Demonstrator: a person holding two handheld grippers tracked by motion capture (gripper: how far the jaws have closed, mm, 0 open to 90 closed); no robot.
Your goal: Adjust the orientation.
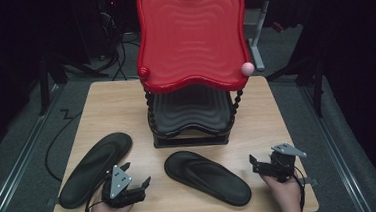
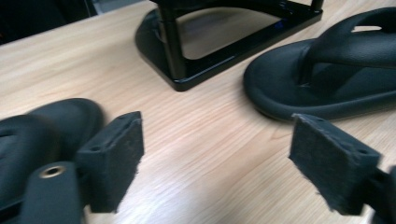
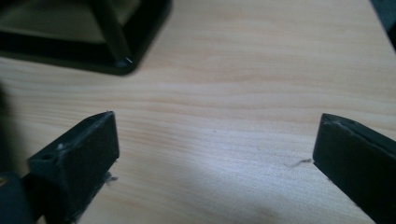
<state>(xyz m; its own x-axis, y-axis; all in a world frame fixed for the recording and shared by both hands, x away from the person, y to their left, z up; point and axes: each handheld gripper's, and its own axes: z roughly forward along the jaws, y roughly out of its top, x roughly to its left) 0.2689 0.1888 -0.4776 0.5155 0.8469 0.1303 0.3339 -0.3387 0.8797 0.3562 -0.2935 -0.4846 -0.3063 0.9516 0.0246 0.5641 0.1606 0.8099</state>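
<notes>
Two black flip-flops lie on the wooden table (image 1: pixel 276 110). One flip-flop (image 1: pixel 96 167) lies slanted at the left, the other (image 1: pixel 206 177) at the front centre. My left gripper (image 1: pixel 137 173) rests open between them with nothing in its jaws. In the left gripper view the open gripper (image 2: pixel 219 158) has the centre flip-flop (image 2: pixel 327 79) ahead to the right and the left flip-flop (image 2: pixel 56 121) beside its left pad. My right gripper (image 1: pixel 262 160) is open over bare wood, right of the centre flip-flop. The right gripper view shows it (image 3: pixel 215 154) holding nothing.
A two-tier rack stands at the table's middle back, with a red wavy top tray (image 1: pixel 191 35) over a black lower tray (image 1: pixel 191 111). Its black base (image 2: pixel 224 51) (image 3: pixel 93 51) is just ahead of both grippers. A pink ball (image 1: pixel 247 68) caps one post. Dark floor surrounds the table.
</notes>
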